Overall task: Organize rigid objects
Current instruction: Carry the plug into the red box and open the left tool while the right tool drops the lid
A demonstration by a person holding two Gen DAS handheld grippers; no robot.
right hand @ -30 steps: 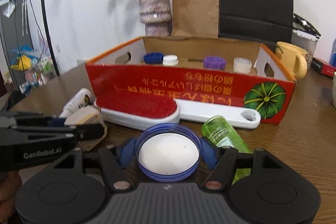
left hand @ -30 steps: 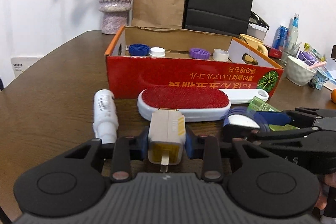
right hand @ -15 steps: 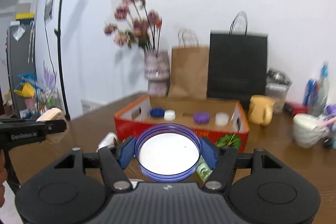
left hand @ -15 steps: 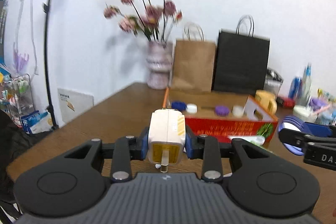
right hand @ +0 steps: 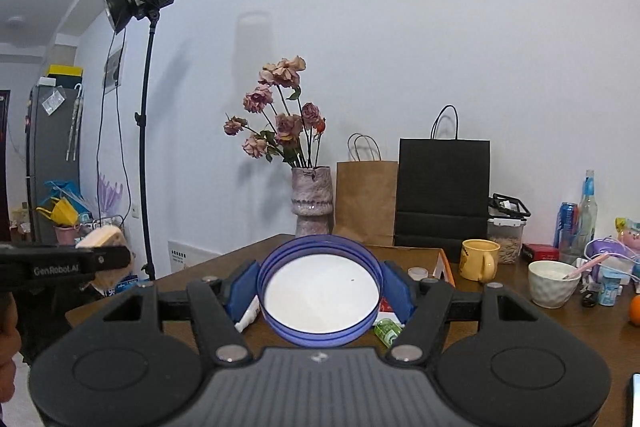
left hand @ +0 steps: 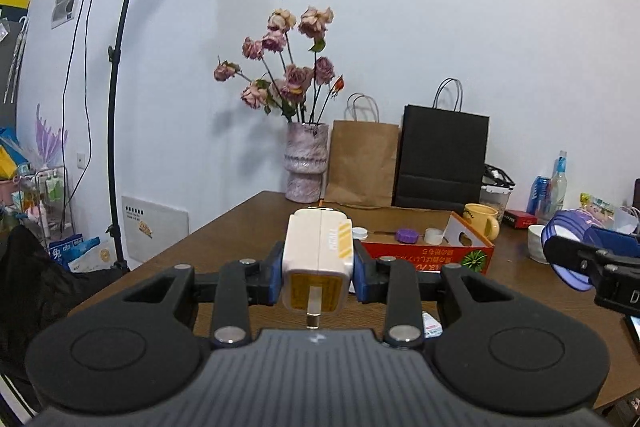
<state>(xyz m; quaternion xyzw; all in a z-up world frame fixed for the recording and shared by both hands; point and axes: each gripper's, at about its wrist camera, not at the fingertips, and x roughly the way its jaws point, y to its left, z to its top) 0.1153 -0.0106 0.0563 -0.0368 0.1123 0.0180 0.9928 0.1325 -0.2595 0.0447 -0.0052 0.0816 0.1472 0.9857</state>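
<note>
My left gripper (left hand: 318, 269) is shut on a cream charger plug (left hand: 318, 259) with a yellow label, held high above the table. My right gripper (right hand: 320, 289) is shut on a round blue-rimmed lid (right hand: 320, 293) with a white inside, also raised. The red cardboard box (left hand: 424, 253) lies on the table ahead and below, with a purple cap (left hand: 407, 235) and white caps (left hand: 433, 235) inside. The right gripper with the lid shows at the right of the left wrist view (left hand: 576, 259). The left gripper with the plug shows at the left of the right wrist view (right hand: 102, 259).
A vase of dried flowers (left hand: 305, 167), a brown bag (left hand: 362, 163) and a black bag (left hand: 442, 159) stand behind the box. A yellow mug (right hand: 478, 259), a white bowl (right hand: 554, 283), bottles and clutter fill the right side. A green bottle (right hand: 387, 331) lies under my right gripper. A light stand (left hand: 116, 107) is at left.
Both grippers have risen well above the table and pulled back from the box, each still holding its object. The brush and bottles on the table have dropped out of sight.
</note>
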